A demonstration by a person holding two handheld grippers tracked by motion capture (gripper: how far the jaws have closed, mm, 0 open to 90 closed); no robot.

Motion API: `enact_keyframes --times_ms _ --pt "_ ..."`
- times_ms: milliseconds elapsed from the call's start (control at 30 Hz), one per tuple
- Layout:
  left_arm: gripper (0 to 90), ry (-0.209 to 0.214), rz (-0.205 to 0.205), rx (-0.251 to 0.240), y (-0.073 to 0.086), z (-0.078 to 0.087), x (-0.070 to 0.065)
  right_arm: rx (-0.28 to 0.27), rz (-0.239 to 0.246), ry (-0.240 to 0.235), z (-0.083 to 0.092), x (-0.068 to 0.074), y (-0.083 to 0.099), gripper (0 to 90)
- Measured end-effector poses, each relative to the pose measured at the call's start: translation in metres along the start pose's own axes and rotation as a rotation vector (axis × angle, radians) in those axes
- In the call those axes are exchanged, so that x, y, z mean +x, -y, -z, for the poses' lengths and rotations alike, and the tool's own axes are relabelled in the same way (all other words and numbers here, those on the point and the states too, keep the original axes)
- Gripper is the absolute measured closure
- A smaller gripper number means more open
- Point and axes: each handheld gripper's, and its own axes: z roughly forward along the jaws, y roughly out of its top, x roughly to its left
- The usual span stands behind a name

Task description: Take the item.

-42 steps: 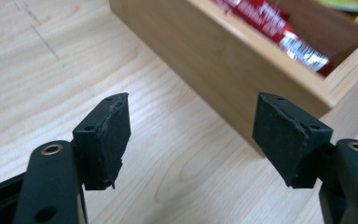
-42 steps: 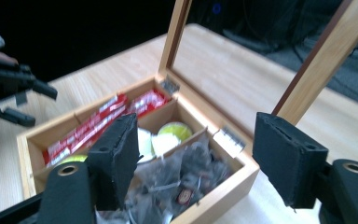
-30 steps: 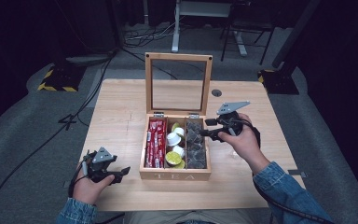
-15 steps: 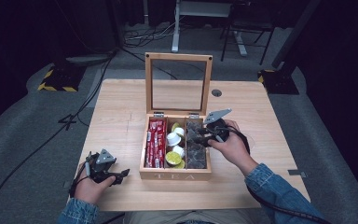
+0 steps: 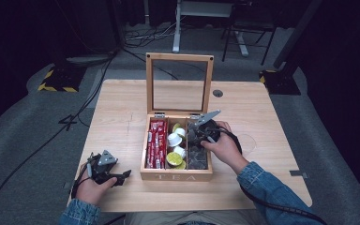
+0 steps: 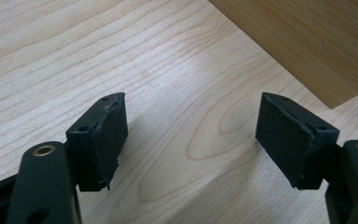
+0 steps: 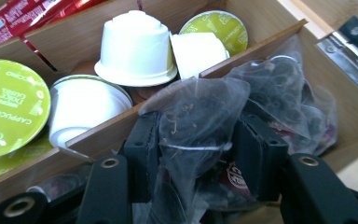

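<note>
High view: table point(image 5: 122, 117) lit evenly from overhead, bright vs. near-black room beyond its edges; pic soft, low detail, short shadows close under the tea box point(image 5: 176, 174) at the table's front edge. Left gripper view: sharp on wood grain, soft shadow under each pad, mild glare patch mid-frame. Right gripper view: bright, tea bag point(image 7: 196, 121) & capsules point(image 7: 135, 44) fairly sharp, w/ specular glints on the plastic film; jaw bases at bottom edge out of focus.

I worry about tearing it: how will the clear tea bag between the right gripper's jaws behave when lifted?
The tea bag looks thin and crinkled, so probably floppy and very light. Its clear film may slip between the right gripper pads, and a hard squeeze could crush it.
</note>
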Motion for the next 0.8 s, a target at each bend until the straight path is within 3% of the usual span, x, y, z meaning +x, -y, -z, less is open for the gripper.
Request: enact_keyframes --times_ms 133,267,467,600,800 --pt "25.2 0.000 -0.001 0.000 0.000 0.000 0.000 0.008 0.003 0.000 -0.003 -0.001 0.000 54.4" --pt "25.2 0.000 -0.002 -0.001 0.000 0.000 0.000 0.000 0.018 -0.025 -0.002 -0.001 0.002 66.5" --pt "25.1 0.000 0.000 -0.003 0.000 -0.001 0.000 -0.017 0.026 -0.025 0.002 0.000 0.003 70.5" --pt "25.1 0.003 0.001 -0.010 0.001 -0.001 0.000 -0.042 0.019 -0.029 0.007 -0.001 0.003 71.5" --pt "24.9 0.003 0.000 -0.018 0.001 -0.001 0.001 -0.103 -0.037 -0.064 0.020 -0.005 0.005 71.5"
